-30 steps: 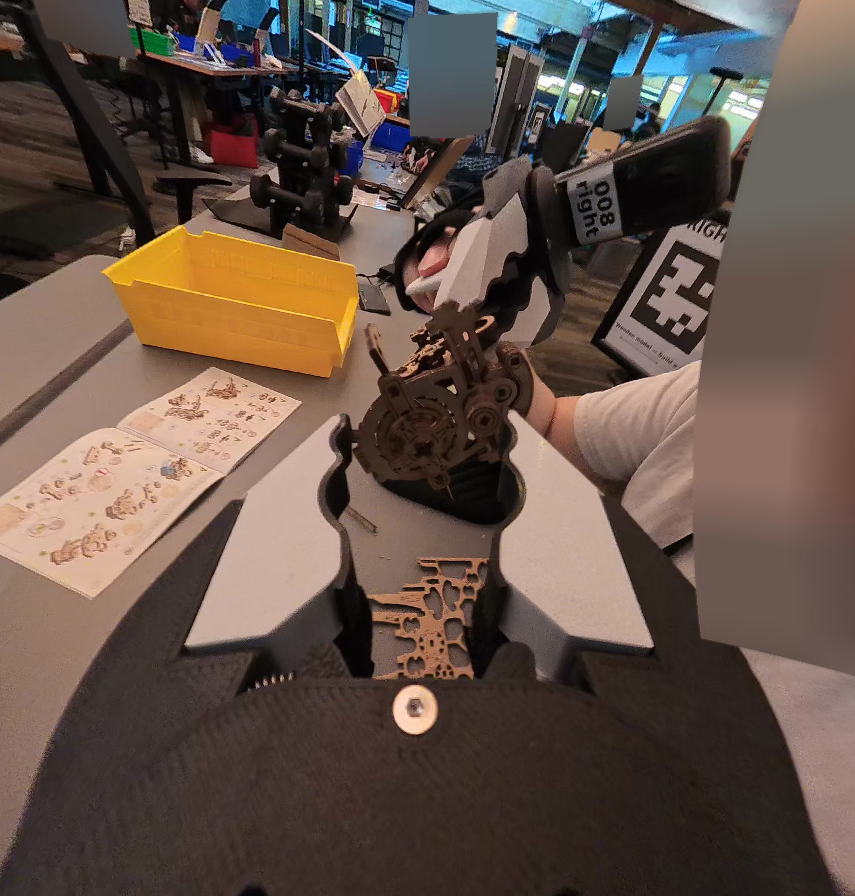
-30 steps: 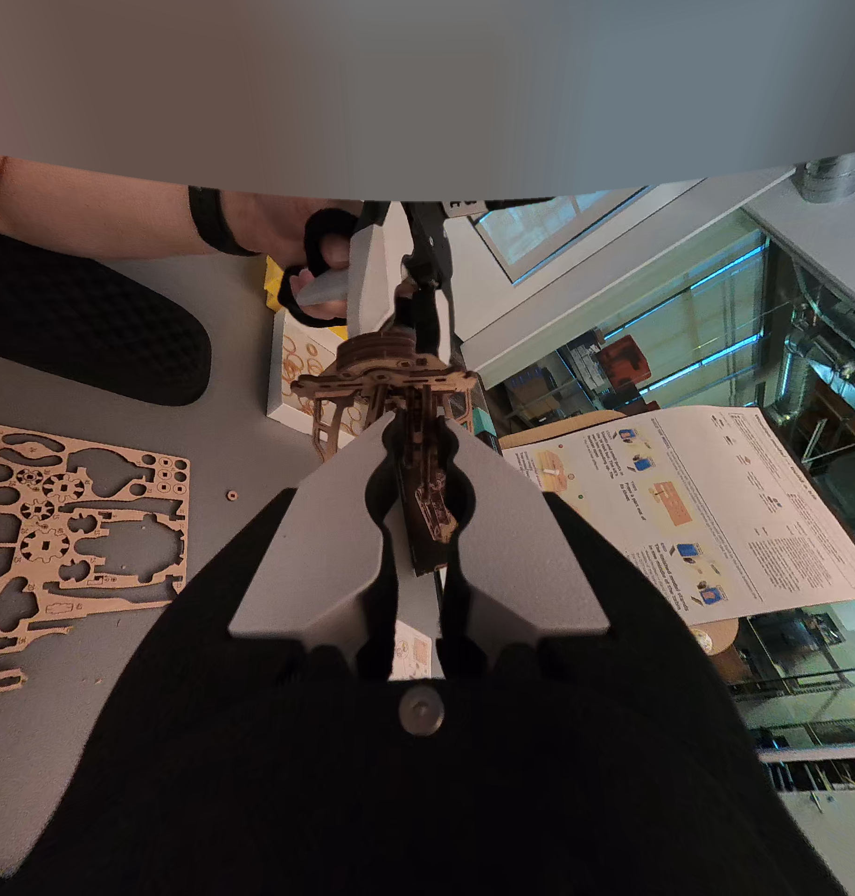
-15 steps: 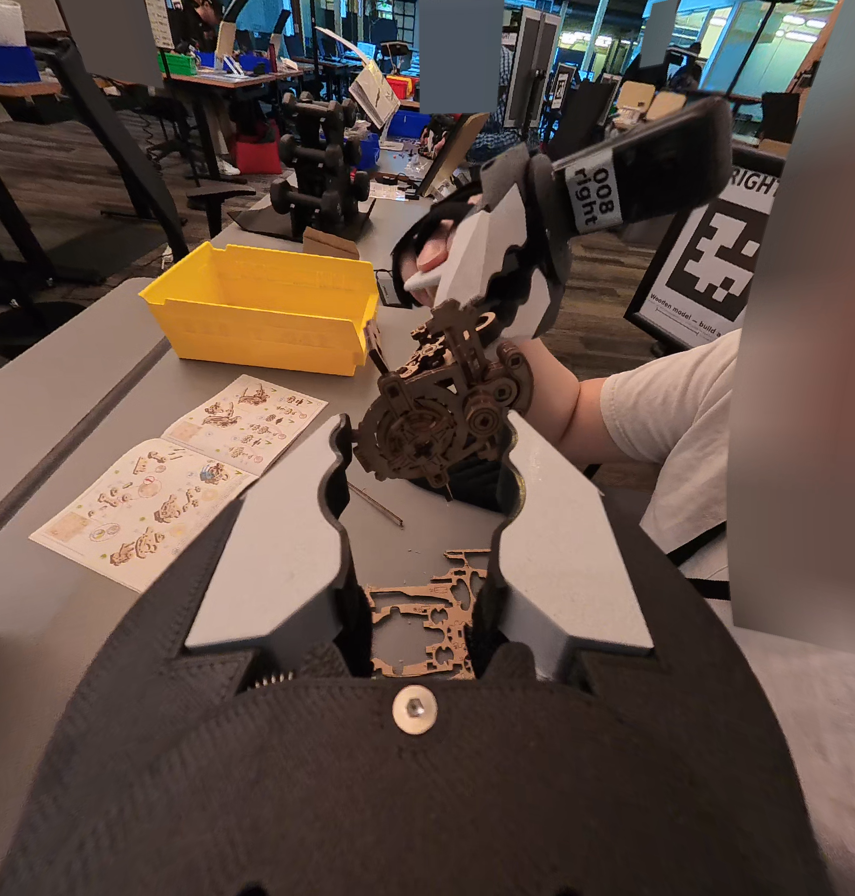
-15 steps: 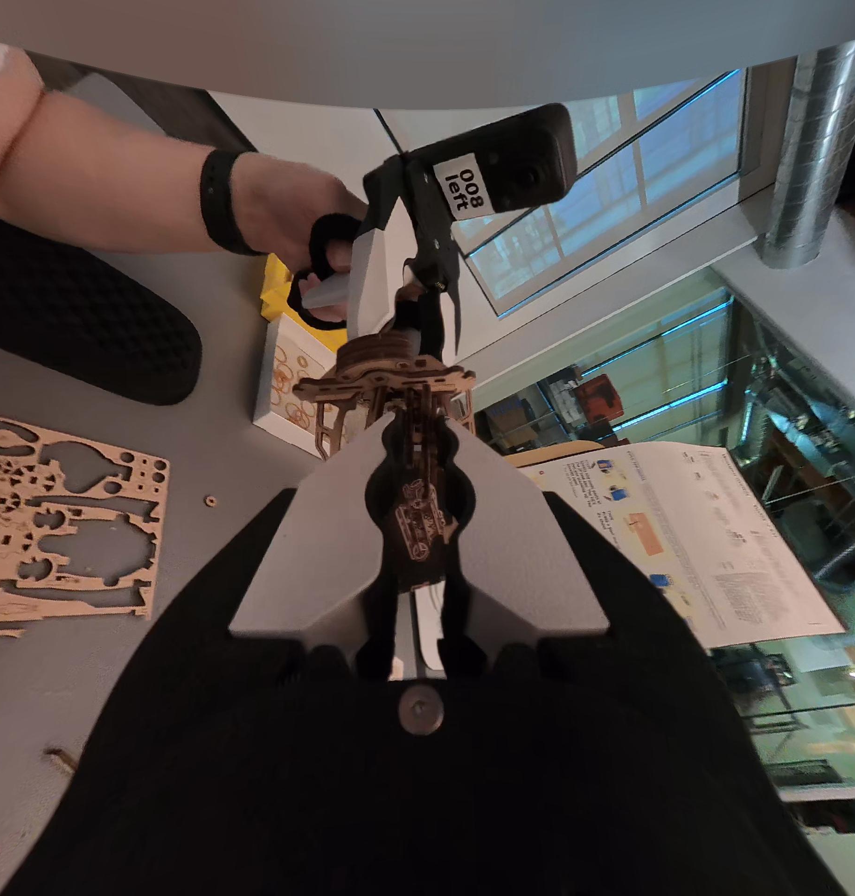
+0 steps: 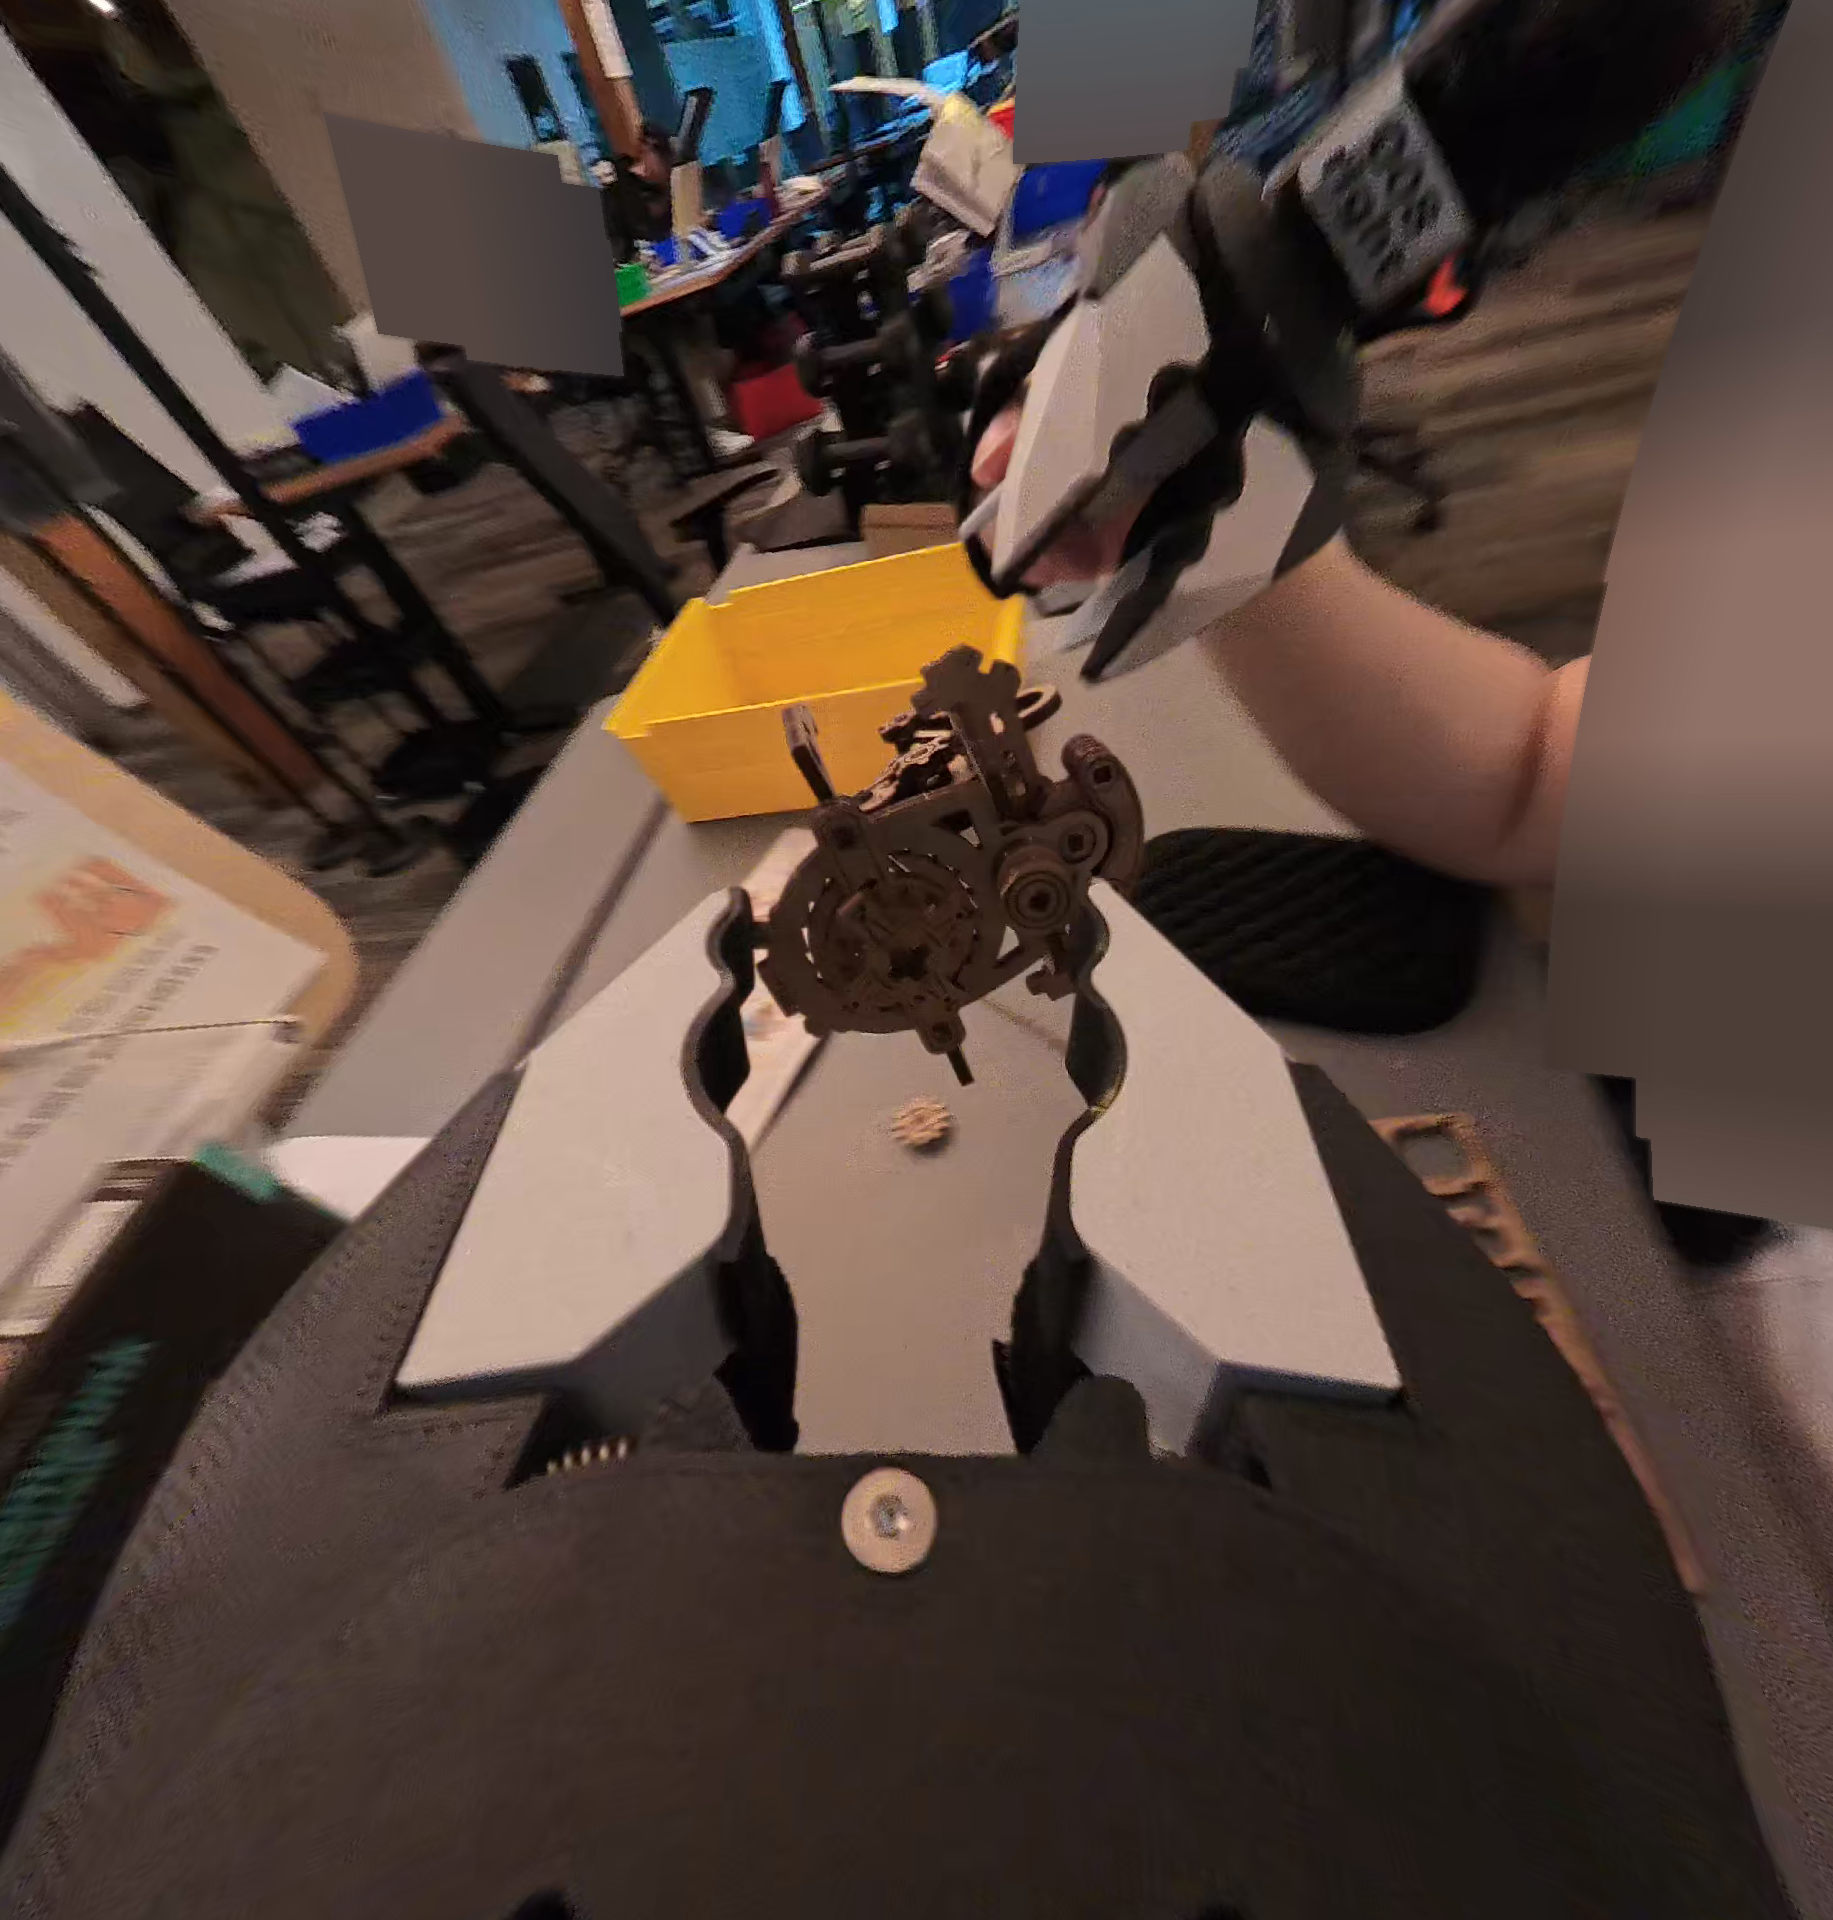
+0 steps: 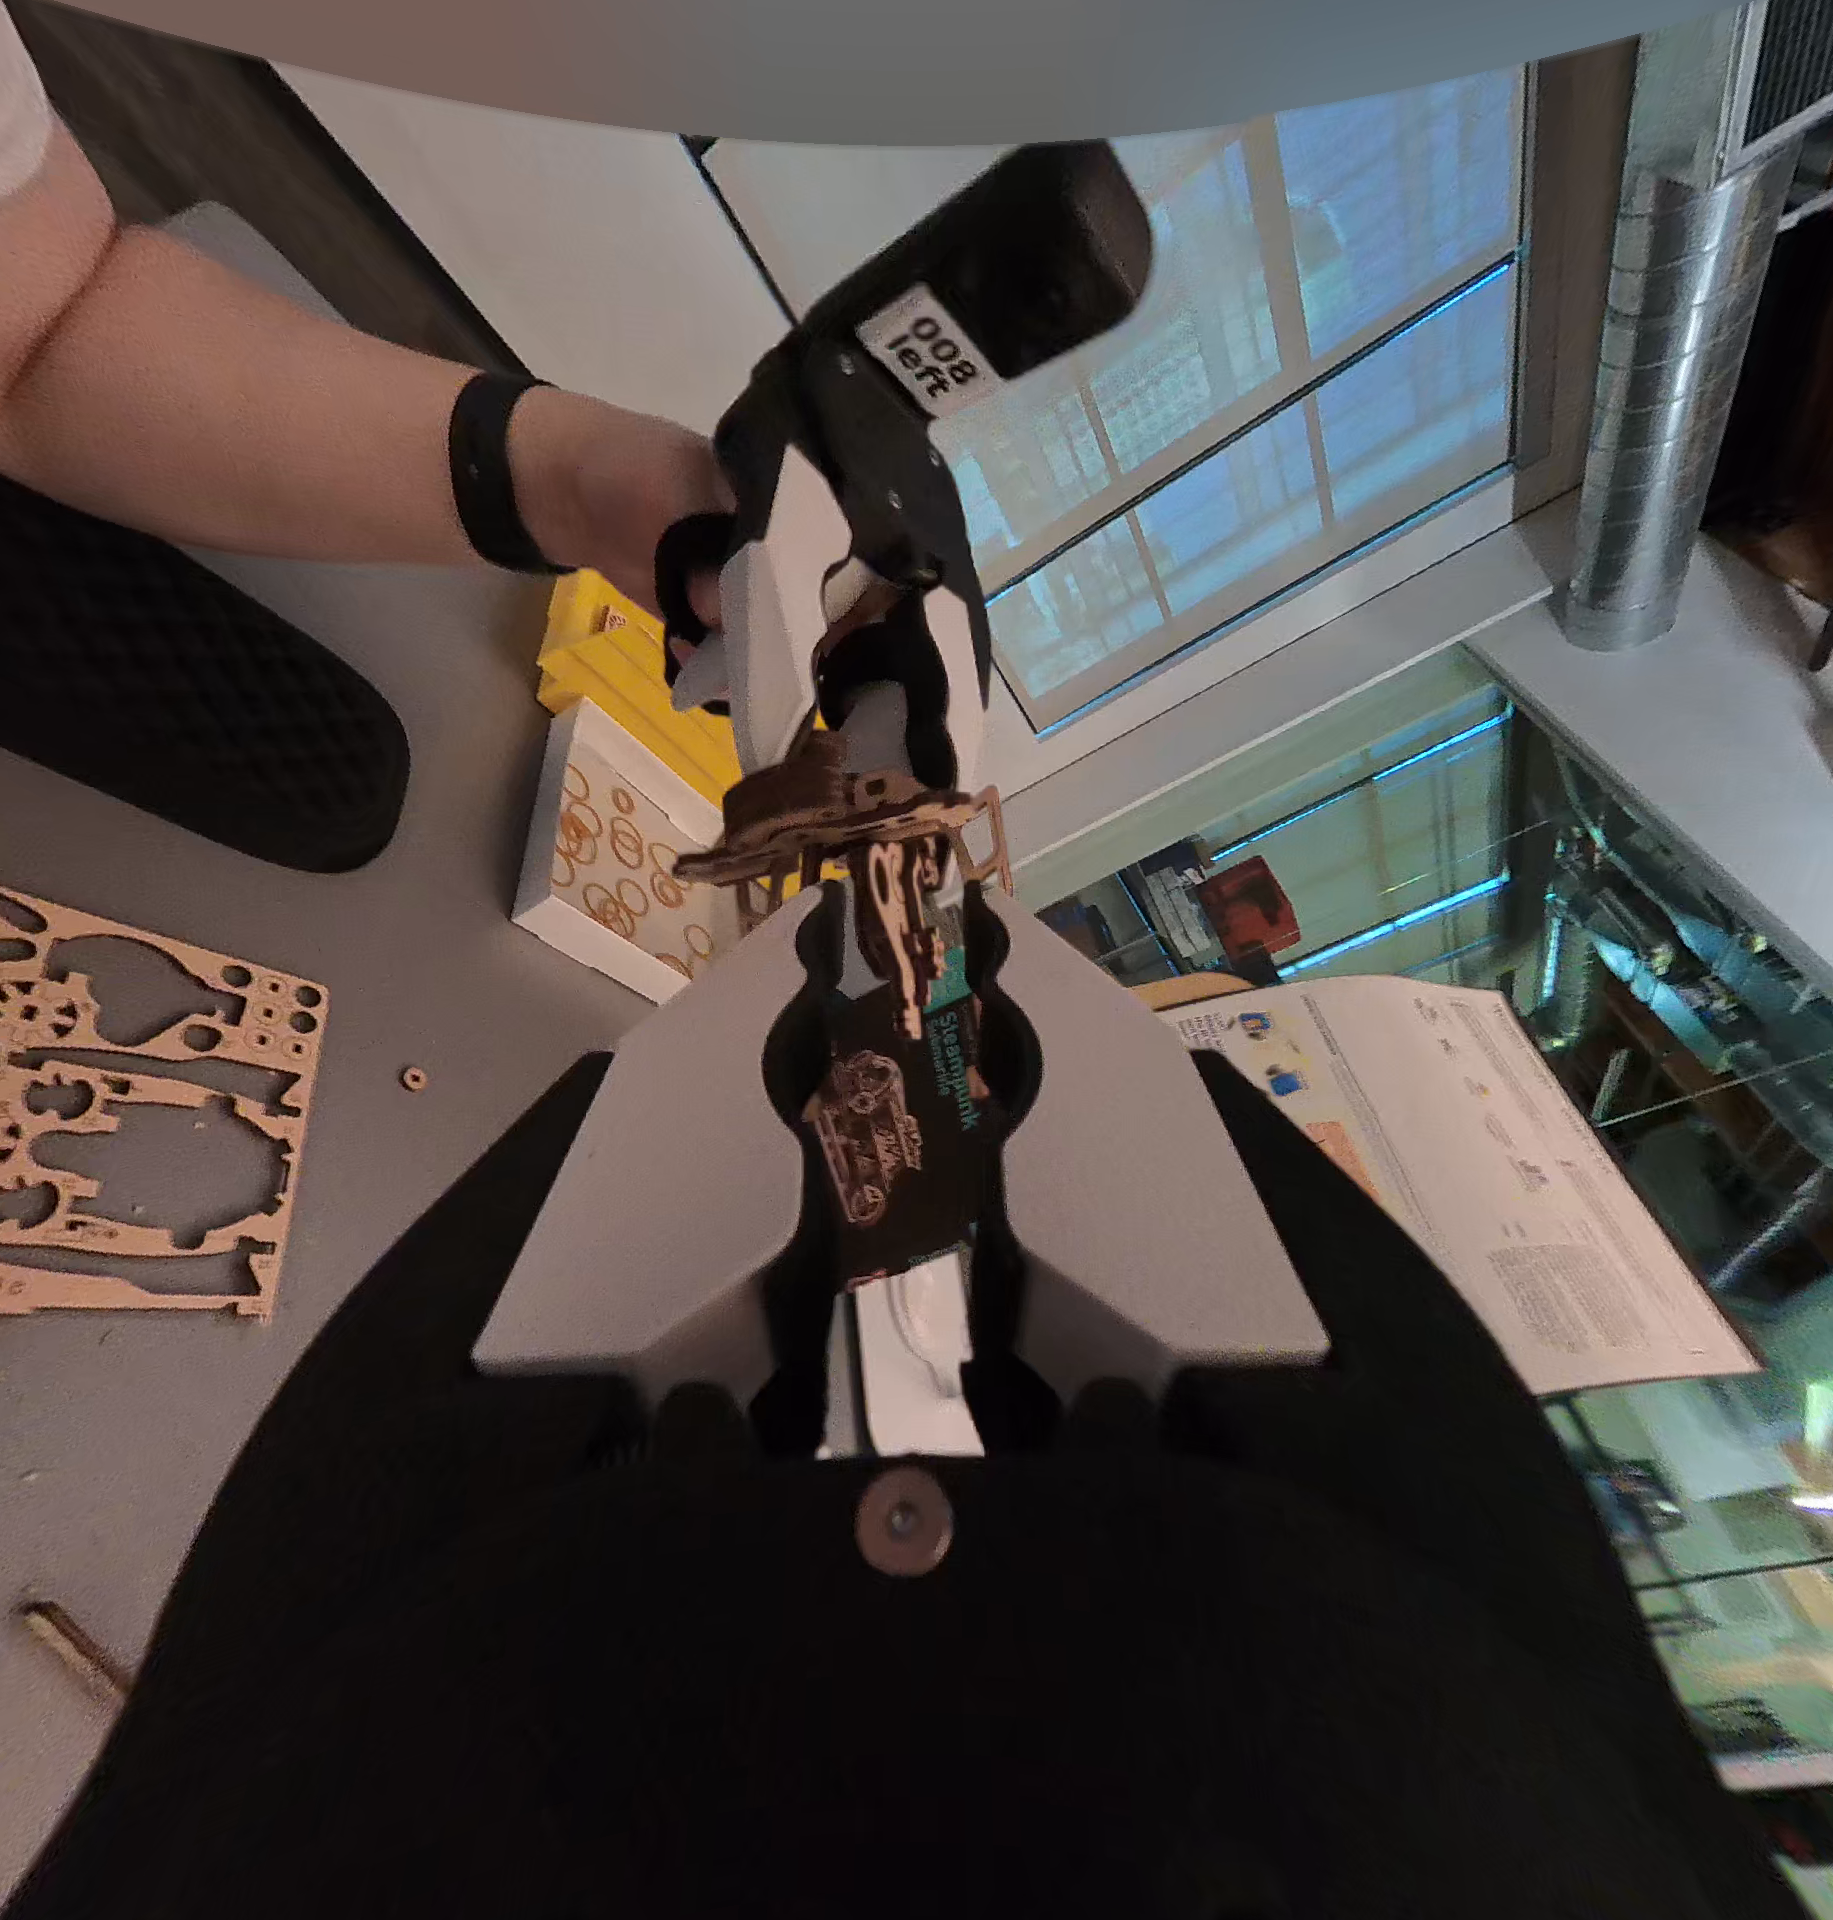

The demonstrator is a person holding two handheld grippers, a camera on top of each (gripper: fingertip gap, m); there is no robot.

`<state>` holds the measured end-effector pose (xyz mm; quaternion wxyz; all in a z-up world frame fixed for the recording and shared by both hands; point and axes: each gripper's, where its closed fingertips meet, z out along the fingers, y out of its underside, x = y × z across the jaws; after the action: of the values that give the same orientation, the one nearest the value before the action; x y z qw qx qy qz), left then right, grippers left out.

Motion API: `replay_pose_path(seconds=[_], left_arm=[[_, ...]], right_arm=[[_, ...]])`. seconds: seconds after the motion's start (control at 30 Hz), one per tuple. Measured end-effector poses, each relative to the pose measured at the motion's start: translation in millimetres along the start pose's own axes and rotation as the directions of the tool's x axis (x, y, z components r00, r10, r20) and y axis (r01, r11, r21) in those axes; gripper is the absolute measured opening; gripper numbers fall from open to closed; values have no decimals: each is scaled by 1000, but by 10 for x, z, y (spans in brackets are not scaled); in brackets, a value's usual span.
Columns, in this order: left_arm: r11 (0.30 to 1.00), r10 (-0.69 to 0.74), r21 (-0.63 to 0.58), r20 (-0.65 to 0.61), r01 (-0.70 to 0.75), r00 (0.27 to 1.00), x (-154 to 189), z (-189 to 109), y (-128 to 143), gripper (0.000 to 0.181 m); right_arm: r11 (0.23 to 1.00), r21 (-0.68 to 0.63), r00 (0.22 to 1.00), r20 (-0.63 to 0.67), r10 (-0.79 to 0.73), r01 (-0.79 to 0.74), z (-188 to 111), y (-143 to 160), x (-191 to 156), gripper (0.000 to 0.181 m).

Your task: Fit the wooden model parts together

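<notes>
Thin laser-cut gears make the wooden model (image 5: 943,894) light but fragile. Left gripper (image 5: 907,977) clamps its round frame; right gripper (image 6: 896,935), jaws apart, is empty.

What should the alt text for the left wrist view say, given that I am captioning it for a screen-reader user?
The left gripper holds a dark wooden gear model between its jaws above a grey table. The right gripper, in a person's hand, hangs apart from the model at upper right. A yellow bin stands behind.
</notes>
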<state>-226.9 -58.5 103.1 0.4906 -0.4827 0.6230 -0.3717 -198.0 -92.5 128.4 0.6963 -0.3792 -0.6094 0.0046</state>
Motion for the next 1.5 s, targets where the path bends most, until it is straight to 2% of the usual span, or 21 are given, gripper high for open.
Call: replay_pose_path(seconds=[0.07,0.13,0.2,0.27,0.4,0.47,0.57,0.63,0.8,1.0,1.1,1.5], left_arm=[[987,156,-55,81,-152,984,-60,8,67,59],[944,316,-155,175,-291,932,-150,44,158,59],[869,474,-274,230,-411,850,-223,103,269,59],[765,623,-390,245,-513,743,-278,169,384,60],[556,813,-534,190,-637,551,-317,282,566,59],[503,844,-565,156,-654,514,-317,324,638,59],[443,877,-586,126,-678,464,-310,356,685,59],[405,894,-602,106,-688,434,-305,367,709,59],[376,905,-602,75,-704,419,-244,411,738,59],[359,910,-590,50,-723,411,-160,445,742,59],[357,909,-584,39,-729,415,-128,466,756,59],[356,910,-575,36,-736,413,-103,486,752,59]], right_arm=[[995,23,996,21,92,-92,-45,32,35,22],[979,7,979,29,202,-202,-54,134,91,20],[959,-16,957,61,284,-284,-40,239,72,21],[940,-74,937,84,338,-332,-3,375,22,22],[952,-141,941,170,294,-272,69,528,-216,29],[961,-175,957,161,240,-212,105,616,-253,31],[961,-252,977,145,155,-115,173,774,-295,46],[959,-272,976,171,131,-81,221,801,-374,50],[945,-326,981,189,33,31,338,858,-472,50],[914,-391,973,231,-15,107,415,941,-592,50],[902,-422,968,252,15,96,414,968,-640,39],[891,-449,966,253,57,65,387,983,-640,33]])
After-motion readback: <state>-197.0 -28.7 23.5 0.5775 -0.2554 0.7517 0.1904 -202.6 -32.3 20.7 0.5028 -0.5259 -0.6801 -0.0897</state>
